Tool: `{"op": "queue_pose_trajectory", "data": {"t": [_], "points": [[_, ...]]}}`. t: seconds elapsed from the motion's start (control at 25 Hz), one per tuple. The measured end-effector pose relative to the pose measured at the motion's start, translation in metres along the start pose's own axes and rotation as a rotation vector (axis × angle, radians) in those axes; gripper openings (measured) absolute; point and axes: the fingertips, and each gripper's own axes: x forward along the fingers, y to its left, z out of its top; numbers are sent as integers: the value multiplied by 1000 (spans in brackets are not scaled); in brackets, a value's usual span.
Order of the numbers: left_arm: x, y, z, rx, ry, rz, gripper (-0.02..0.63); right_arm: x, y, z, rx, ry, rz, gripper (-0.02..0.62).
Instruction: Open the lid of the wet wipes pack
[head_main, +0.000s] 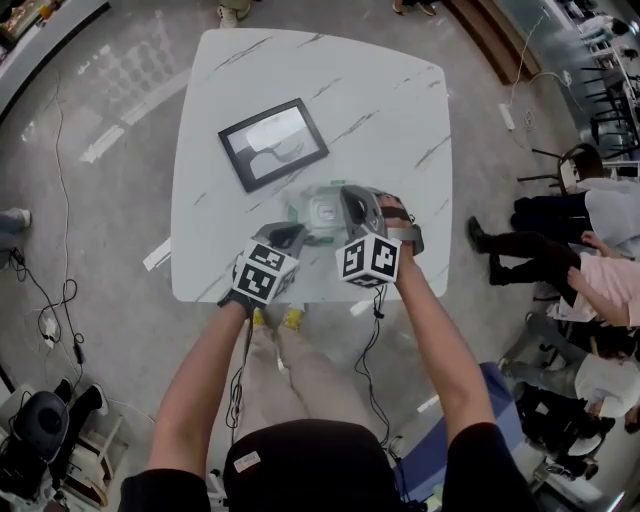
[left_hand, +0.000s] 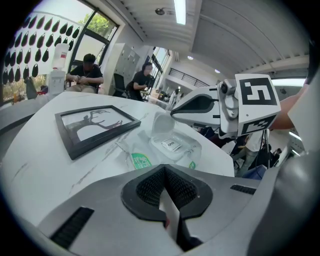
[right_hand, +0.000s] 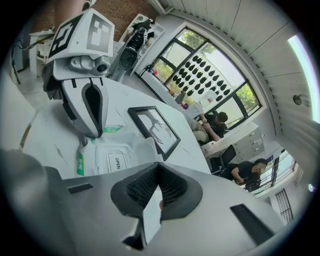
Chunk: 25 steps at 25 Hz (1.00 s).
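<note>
Head view looks down on our two grippers, held side by side over the near edge of a white marbled table (head_main: 390, 100). Our left gripper (head_main: 292, 236) and our right gripper (head_main: 352, 200) both point away from us. The wet wipes pack (head_main: 322, 212) lies flat on the table around their tips, near the front edge. Beyond the pack, and apart from it, a black picture frame (head_main: 273, 143) lies face up, turned at an angle. In the left gripper view we see our own jaws drawn together to a thin slit, with nothing between the dark ribbed pads. The pack sits just ahead of them. Its white lid (left_hand: 162, 125) stands flipped up at the far side of the opening, and a small sticker printed OPEN (left_hand: 171, 145) lies on the clear film below it. A green mark (left_hand: 141, 161) shows on the pack's near end. In that same view the right gripper hangs above the pack's far side, and we cannot tell whether it touches the lid. In the right gripper view those jaws are likewise pressed nearly closed and empty. From there the left gripper's tip hangs low at the pack's edge, its jaws together too, though we cannot tell whether it makes contact.
</note>
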Motion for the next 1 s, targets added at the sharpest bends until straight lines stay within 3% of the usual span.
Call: {"op": "queue_pose_trajectory", "data": {"t": [1.0], "points": [[0, 3, 1, -3, -12, -1, 15, 46, 16, -25, 51, 52, 84, 0]]}}
